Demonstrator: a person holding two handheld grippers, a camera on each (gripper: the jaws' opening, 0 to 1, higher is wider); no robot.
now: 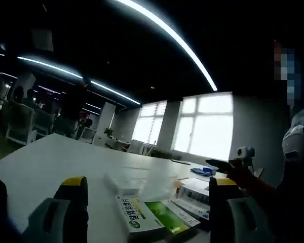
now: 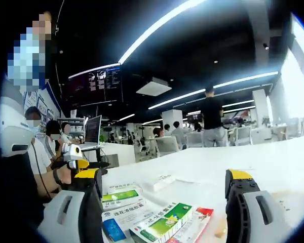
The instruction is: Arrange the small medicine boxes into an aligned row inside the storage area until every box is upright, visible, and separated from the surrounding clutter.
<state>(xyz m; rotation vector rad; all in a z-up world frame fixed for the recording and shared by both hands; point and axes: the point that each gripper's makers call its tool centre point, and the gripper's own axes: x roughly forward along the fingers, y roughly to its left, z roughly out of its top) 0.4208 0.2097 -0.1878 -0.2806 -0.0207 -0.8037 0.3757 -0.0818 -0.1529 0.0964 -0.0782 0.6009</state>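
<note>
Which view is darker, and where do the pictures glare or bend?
Left gripper view: darker, backlit by blown-out bright windows, white table dim. Right gripper view: brighter, green-and-white medicine boxes legible. Both: long ceiling light strips curve from fisheye distortion.

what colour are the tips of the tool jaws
Yellow caps on grey jaws, clearest in the right gripper view on the right tool.

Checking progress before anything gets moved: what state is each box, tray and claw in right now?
Left claw: open, holding nothing.
Right claw: open, holding nothing.
Green-and-white medicine box: lying flat, not upright.
Other medicine boxes: flat, loosely piled, some overlapping.
Clear plastic tray: on the white table, contents unclear.
</note>
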